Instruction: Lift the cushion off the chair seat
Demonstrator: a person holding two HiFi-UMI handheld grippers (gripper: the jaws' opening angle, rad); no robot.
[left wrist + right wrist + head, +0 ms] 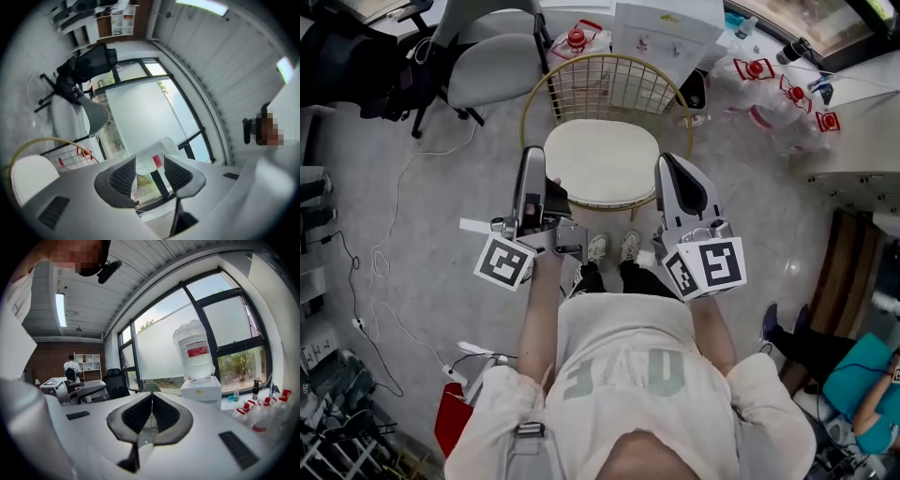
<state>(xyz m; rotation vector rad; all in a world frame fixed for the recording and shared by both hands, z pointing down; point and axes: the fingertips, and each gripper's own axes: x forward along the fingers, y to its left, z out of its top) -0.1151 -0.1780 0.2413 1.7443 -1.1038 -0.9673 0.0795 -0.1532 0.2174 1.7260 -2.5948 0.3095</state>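
Hiding most of the chair [609, 84] beneath itself, the cream cushion [602, 161] is lying flat on the seat. Only the gold wire back and a sliver of frame are showing round it in the head view, and the legs are lost under the seat. The left gripper [532, 159] is overlapping the cushion's left edge and the right gripper [668, 161] its right edge. From above I cannot tell whether either one is touching the fabric or hanging just over it. The person's shoes [611, 248] are peeking out between the two marker cubes, partly cut off by the arms and the shirt.

In the left gripper view the picture is tilting and the gripper's own grey body is filling the lower half. Just a slice of the cushion [29, 177], with the yellow chair rim [44, 140] arching over it, is showing at the far left, off to the side of the jaws. The left gripper [150, 161] is standing with its jaws clearly apart and nothing is sitting between the pads. A water bottle [157, 152] far behind is showing through the gap.

In the right gripper view the gripper's body is likewise blocking everything low. The right gripper [151, 397] is holding its jaws together, tips meeting, with nothing pinched between them. The water bottle [193, 351] is standing on its white dispenser [200, 390] by the window beyond.
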